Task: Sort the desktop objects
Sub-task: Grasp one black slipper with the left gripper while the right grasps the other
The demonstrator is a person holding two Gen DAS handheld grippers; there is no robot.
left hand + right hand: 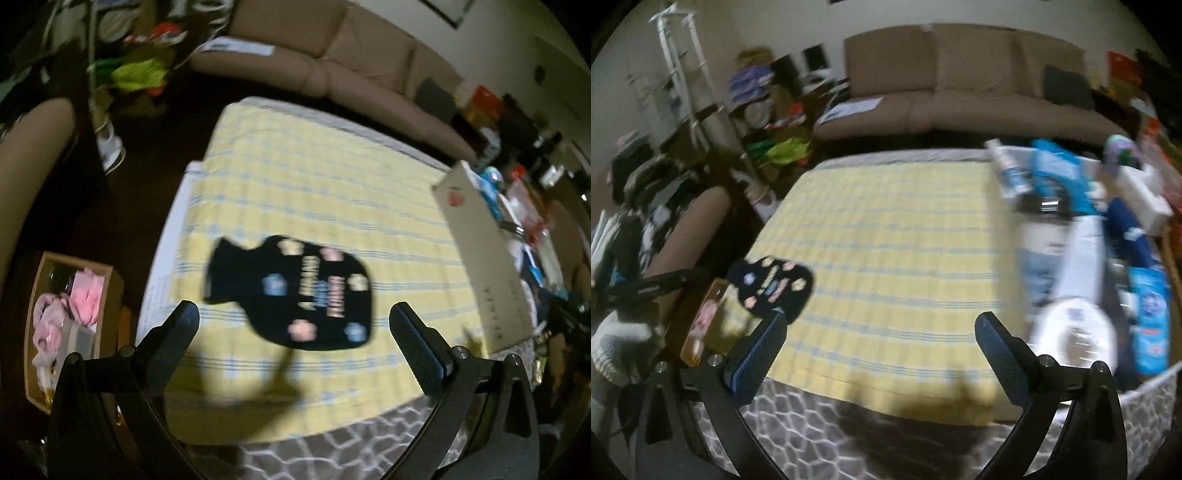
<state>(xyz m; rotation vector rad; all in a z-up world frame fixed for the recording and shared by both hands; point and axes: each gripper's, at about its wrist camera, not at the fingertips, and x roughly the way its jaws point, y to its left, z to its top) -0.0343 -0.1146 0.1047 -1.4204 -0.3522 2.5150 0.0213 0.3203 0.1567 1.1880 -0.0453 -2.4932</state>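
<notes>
Black flat pouch with pastel flower prints (291, 293) seen lying on yellow checked cloth (325, 177) over surface, at lower centre of left wrist view, just above and between fingers of left tool (294, 319). Left tool spread wide, nothing held. Right tool (881, 328) likewise wide and empty; pouch seen at its upper left.

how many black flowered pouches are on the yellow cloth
1: the pouch lies alone near the cloth's left front, ahead of the left gripper. The box on the right may hide more.
</notes>
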